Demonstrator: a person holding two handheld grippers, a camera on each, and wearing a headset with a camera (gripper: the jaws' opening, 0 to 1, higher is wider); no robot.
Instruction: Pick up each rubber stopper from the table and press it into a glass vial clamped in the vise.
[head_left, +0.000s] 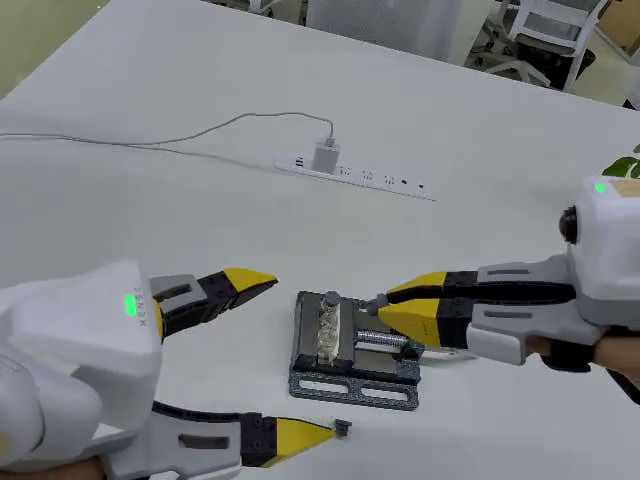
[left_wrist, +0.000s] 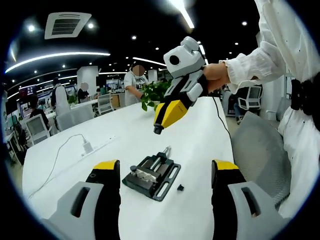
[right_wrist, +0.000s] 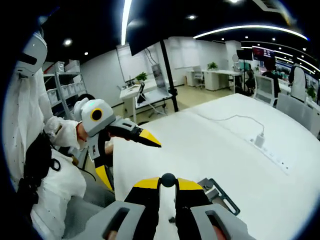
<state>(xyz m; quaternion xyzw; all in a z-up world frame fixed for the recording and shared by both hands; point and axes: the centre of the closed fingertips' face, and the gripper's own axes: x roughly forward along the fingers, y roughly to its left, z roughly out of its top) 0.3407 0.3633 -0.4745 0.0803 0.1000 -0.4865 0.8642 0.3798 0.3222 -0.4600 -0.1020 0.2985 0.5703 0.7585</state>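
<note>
- A person at a white bench (head_left: 150, 210) works two hand-held grippers over a small vise (head_left: 360, 385); judged from the scene, the task is under way, not finished.
- The right gripper (head_left: 385, 302) hangs just above the screw side of the vise, its yellow fingers (head_left: 420, 300) pressed together on a small dark round piece, seemingly a rubber stopper (right_wrist: 168, 179), at the very tips.
- That stopper is clear of the glass, so pressing it in remains to be done.
- A second stopper, the loose stopper (head_left: 343, 428), lies on the bench just in front of the vise base, beside the tip of the nearer left finger and apparently not touched by it.
- The left gripper (head_left: 301, 357) is held low at the near-left of the vise with its fingers spread wide and nothing between them; the vise sits in line with the gap.
- The vise grips a short row of clear glass vials (head_left: 328, 332) between its clamping faces, standing upright.
- A dark round cap (head_left: 330, 298) sits at the far end of that row; it may be a stopper already seated, though this cannot be told for sure.
- Whether the other vials are open or plugged, and whether anything is inside them, is too small to make out.
- At least two stoppers, the pinched one and the loose one, appear left to place.
</note>
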